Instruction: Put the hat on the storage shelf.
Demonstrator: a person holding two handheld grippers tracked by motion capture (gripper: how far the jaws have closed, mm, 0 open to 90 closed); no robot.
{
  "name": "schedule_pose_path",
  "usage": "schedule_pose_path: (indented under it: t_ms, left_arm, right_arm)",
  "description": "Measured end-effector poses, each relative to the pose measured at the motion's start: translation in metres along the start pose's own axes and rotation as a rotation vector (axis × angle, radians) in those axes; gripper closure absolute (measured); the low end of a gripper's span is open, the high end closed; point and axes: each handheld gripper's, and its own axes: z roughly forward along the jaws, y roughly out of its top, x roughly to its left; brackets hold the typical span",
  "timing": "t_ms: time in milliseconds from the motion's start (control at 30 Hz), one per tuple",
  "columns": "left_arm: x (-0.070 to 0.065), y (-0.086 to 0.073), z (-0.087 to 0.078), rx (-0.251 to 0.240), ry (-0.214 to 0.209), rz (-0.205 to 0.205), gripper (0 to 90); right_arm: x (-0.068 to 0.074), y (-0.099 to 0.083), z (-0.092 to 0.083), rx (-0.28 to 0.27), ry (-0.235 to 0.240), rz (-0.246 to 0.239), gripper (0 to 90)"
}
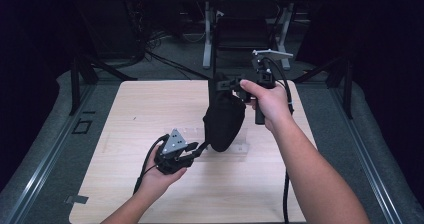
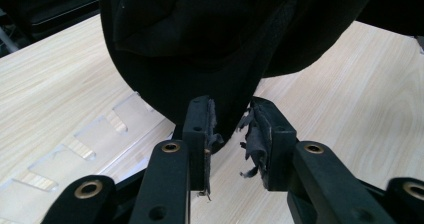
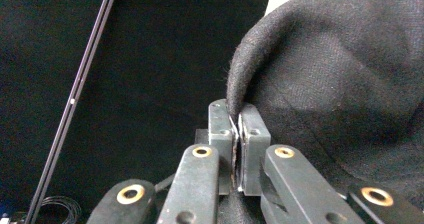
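Observation:
A black knitted cloth, like a cap (image 1: 225,121), hangs above the middle of the wooden table (image 1: 150,109). My right gripper (image 1: 226,82) holds it up by its top rim; in the right gripper view the jaws (image 3: 235,119) are pressed together on the fabric's edge (image 3: 340,84). My left gripper (image 1: 200,149) sits low by the cloth's bottom end. In the left gripper view its jaws (image 2: 231,134) stand apart, with frayed pads (image 2: 252,139). The cloth's lowest tip (image 2: 200,44) hangs just at the gap between the tips.
A clear plastic strip with notches (image 2: 100,134) lies flat on the table under the cloth (image 1: 240,146). A dark chair (image 1: 242,31) and desk legs stand beyond the far edge. A strip of tape (image 1: 76,200) marks the table's near left corner.

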Motion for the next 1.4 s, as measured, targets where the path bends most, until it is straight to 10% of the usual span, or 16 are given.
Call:
schedule_pose_path:
  t_ms: [767, 1400]
  left_arm:
    - [-0.006, 0.002, 0.001, 0.019, 0.05, 0.064, 82.8]
    - [0.01, -0.021, -0.003, 0.066, 0.07, 0.034, 84.8]
  right_arm:
    - [0.009, -0.006, -0.007, -0.006, 0.029, -0.033, 79.2]
    - [0.0, -0.012, -0.03, -0.027, -0.014, -0.035, 79.5]
